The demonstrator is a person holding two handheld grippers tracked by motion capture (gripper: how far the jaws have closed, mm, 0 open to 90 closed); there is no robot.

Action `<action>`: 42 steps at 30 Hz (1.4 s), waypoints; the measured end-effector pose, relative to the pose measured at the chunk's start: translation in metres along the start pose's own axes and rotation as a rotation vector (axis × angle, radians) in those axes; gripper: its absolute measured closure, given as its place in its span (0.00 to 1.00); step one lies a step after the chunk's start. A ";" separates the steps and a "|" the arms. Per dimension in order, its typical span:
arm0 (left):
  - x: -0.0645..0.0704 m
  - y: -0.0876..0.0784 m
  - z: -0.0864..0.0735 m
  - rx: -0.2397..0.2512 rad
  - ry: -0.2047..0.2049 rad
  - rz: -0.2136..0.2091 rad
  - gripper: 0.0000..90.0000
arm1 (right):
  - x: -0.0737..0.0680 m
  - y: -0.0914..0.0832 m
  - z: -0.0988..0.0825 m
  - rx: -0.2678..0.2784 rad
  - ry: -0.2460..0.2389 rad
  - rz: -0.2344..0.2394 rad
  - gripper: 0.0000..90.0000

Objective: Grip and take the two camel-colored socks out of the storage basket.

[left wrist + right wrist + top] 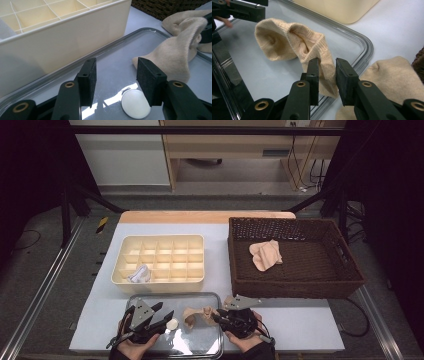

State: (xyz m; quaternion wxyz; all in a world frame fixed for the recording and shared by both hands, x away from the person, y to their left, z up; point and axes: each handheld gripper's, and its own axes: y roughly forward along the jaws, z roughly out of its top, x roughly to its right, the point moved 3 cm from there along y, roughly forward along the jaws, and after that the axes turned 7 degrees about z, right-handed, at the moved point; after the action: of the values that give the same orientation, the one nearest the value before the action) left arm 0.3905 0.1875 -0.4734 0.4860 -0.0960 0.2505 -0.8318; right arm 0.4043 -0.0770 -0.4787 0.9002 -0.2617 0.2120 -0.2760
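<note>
A beige sock (pixel 195 315) (pixel 287 40) lies bunched on the metal tray (pixel 200 346) (pixel 249 75). My right gripper (pixel 216 317) (pixel 327 67) stands at the sock's cuff end with its jaws a little apart; the cloth runs between them, against the left pad and clear of the right one. A second beige sock (pixel 392 72) lies just outside the tray's rim. My left gripper (pixel 167 321) (pixel 116 72) is open low over the tray, nothing between its pads. A small white disc (pixel 171 324) (pixel 135 103) lies under its right jaw. The sock (pixel 175 52) rises beyond that jaw.
A cream compartment box (pixel 159 258) (pixel 62 37) stands right behind the tray, with a white bundle (pixel 138 274) in a front left cell. A dark wicker basket (pixel 295 285) at the right holds more beige cloth (pixel 265 254). The table's front edge is near my hands.
</note>
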 end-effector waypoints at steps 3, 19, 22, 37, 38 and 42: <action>0.001 -0.003 0.001 0.022 -0.012 0.001 0.54 | 0.001 0.001 0.003 -0.010 -0.007 -0.005 0.81; 0.029 -0.014 0.008 0.041 -0.025 -0.073 0.51 | 0.002 0.003 0.001 -0.034 -0.002 -0.001 0.81; 0.034 -0.013 0.007 0.030 -0.018 -0.086 0.51 | 0.002 0.004 0.002 -0.038 0.007 -0.007 0.81; 0.050 0.009 -0.004 -0.075 0.006 -0.094 0.75 | 0.003 0.005 0.002 -0.048 0.023 -0.018 0.80; 0.048 0.009 -0.004 -0.073 0.005 -0.095 0.78 | 0.004 0.005 0.002 -0.041 0.012 -0.032 0.80; 0.043 0.005 -0.001 -0.054 -0.005 -0.106 0.90 | 0.002 0.002 0.001 -0.029 0.000 -0.001 0.94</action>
State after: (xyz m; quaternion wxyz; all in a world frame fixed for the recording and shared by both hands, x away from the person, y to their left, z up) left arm 0.3717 0.1487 -0.4805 0.4390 -0.1243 0.2660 -0.8492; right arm 0.4075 -0.0763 -0.4794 0.8964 -0.2747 0.2157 -0.2731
